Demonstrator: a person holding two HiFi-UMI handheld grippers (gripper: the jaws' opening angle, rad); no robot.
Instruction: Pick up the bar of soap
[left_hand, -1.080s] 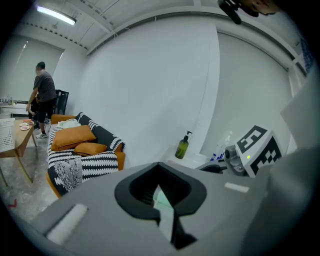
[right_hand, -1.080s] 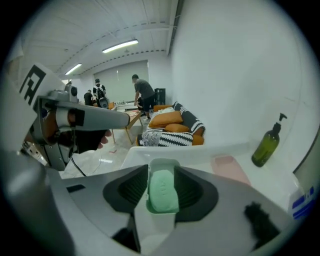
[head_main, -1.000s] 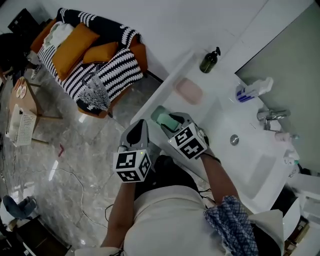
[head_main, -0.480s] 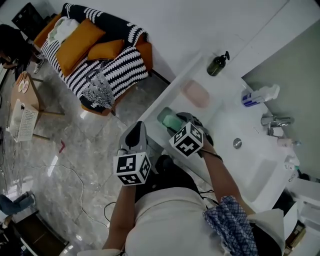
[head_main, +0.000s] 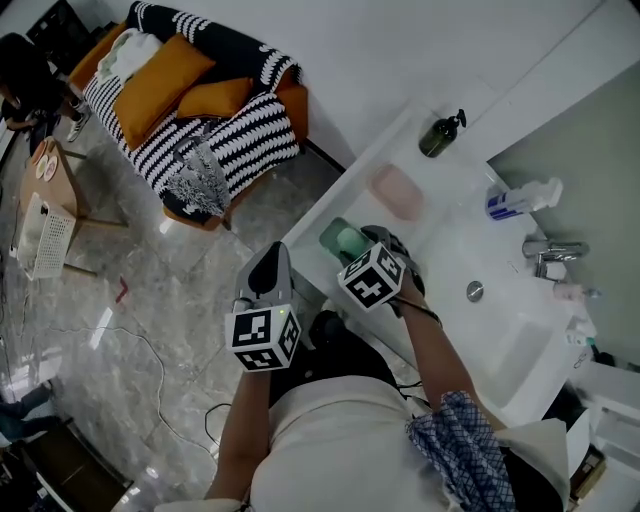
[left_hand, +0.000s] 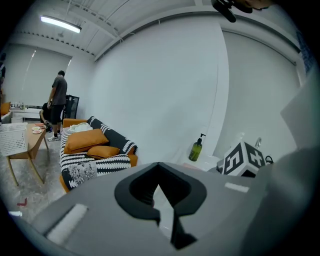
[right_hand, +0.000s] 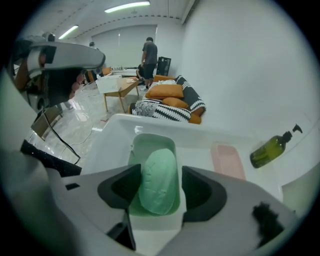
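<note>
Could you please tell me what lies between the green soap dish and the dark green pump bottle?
A pale pink rounded rectangular dish lies there, plain in the head view and in the right gripper view.

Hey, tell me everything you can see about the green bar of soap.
The bar of soap is a pale mint-green oval, smooth and waxy-looking, with faint moulded lines on top. It lies in a matching green dish near the edge of the white counter. The right gripper has its open jaws either side of it; a gap shows on one side, so it is not yet clamped.
</note>
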